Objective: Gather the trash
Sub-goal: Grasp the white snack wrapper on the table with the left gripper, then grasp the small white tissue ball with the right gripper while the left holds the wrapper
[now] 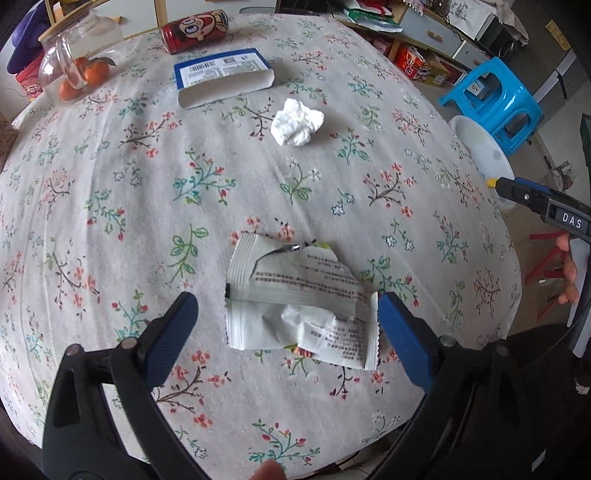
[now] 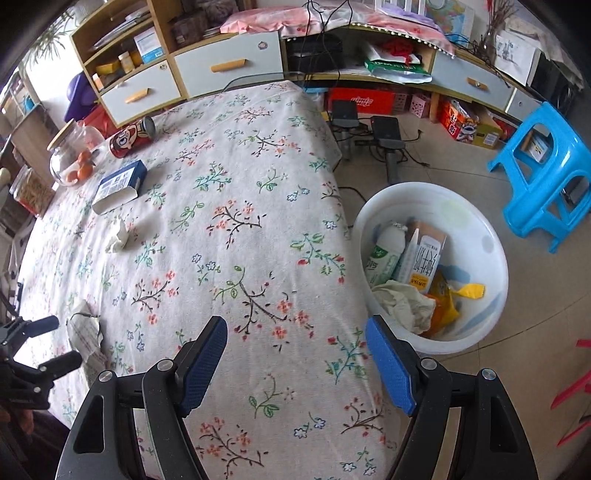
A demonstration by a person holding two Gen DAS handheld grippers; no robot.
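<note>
A torn white snack wrapper [image 1: 295, 299] lies on the floral tablecloth between the open fingers of my left gripper [image 1: 284, 314], which is just above it and not closed on it. A crumpled white tissue [image 1: 295, 123] lies farther away; it also shows in the right wrist view [image 2: 118, 234]. A blue and white box [image 1: 223, 75] and a red can [image 1: 195, 29] lie at the far side. My right gripper [image 2: 295, 350] is open and empty over the table's right edge, beside a white bin [image 2: 491, 236] holding trash on the floor. The wrapper shows at the left in the right wrist view [image 2: 86, 336].
A glass jar [image 1: 70, 62] with oranges stands at the far left corner. A blue plastic stool [image 2: 546, 184] stands on the floor beyond the bin. Shelves and drawers [image 2: 225, 62] line the far wall. Cables and black boxes [image 2: 369, 125] lie on the floor.
</note>
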